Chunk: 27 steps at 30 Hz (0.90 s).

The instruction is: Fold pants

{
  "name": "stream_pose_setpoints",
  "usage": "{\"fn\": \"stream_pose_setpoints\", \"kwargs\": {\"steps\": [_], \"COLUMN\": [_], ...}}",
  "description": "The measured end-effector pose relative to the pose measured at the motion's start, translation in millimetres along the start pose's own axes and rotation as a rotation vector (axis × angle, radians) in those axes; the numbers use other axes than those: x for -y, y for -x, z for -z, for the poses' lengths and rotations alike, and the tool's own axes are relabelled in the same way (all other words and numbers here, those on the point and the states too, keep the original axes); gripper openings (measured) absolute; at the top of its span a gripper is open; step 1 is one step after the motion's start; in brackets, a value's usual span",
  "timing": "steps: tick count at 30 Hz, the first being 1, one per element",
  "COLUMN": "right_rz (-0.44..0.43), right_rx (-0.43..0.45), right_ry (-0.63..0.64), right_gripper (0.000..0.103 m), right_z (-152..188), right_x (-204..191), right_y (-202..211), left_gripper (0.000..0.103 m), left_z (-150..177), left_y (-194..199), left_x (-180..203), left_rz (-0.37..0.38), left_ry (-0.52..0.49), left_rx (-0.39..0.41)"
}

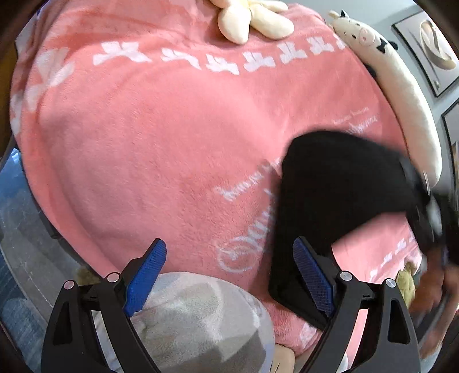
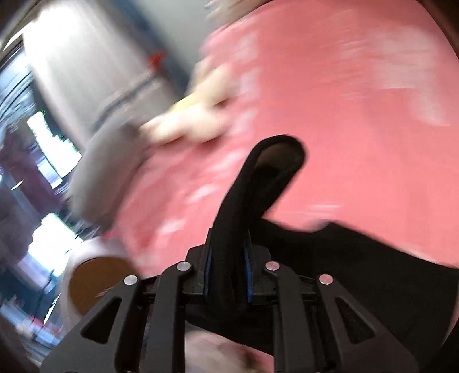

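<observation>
1. The black pants [image 1: 338,195] lie in a bunched heap on the pink blanket [image 1: 172,137], at about 3 o'clock in the left view; folding looks only just started
2. The right gripper [image 2: 228,266] pinches a thick fold of the pants [image 2: 258,183] tight, lifting it up
3. The left gripper [image 1: 229,272] is wide open and holds nothing; the pants sit by its right finger
4. I count one pair of pants, one blanket, two grippers and three soft toys: a cream one [image 1: 252,20] at 12 o'clock, a pig [image 1: 387,74] at 2 o'clock, a grey one [image 1: 200,321] at 6 o'clock
</observation>
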State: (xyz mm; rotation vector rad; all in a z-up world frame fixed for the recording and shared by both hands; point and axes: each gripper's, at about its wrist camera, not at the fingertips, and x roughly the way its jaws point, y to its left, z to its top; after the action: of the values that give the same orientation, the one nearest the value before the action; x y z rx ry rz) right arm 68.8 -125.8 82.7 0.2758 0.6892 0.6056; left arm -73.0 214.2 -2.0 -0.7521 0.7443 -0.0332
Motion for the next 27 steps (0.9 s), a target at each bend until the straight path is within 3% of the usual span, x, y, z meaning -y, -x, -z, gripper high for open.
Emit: {"fn": "stream_pose_setpoints", "kwargs": {"steps": [3,6,9,13,17,22,24,25,26,27], "right_rz": [0.219,0.377,0.289,0.342,0.355,0.26,0.324,0.377,0.407,0.377], "right_rx": [-0.029,-0.176,-0.096,0.005,0.016,0.007,-0.052,-0.08,-0.11,-0.125], "right_ry": [-0.123,-0.259,-0.33,-0.286,-0.286,-0.178,-0.098,-0.077,-0.064,-0.07], "right_gripper": [0.019,0.025,0.036,0.059,0.062,0.063,0.064,0.056,0.039,0.013], "right_z": [46,108,133,124,105,63,50,45,42,39], "right_x": [90,166,177,175,192,191,194,198,203,205], "right_y": [45,46,67,92,90,53,22,9,-4,-9], "left_gripper": [0.087,0.087,0.087,0.087,0.088,0.088,0.088,0.088,0.088,0.088], "left_z": [6,13,24,23,17,18,22,24,26,27], "left_y": [-16,-38,-52,-57,-72,-101,-107,-110,-113,-116], "left_x": [22,50,78,99,113,137,148,152,156,158], "left_rz": [-0.002,-0.011,-0.034,-0.024,0.008,-0.015,-0.032,-0.049,-0.065,-0.077], "left_ry": [-0.083,-0.19,-0.31,-0.327,-0.278,-0.283,-0.335,-0.363,-0.389,-0.405], "left_rx": [-0.033,-0.096,-0.146,-0.136,-0.163,-0.19,-0.174,-0.167,-0.165,-0.167]}}
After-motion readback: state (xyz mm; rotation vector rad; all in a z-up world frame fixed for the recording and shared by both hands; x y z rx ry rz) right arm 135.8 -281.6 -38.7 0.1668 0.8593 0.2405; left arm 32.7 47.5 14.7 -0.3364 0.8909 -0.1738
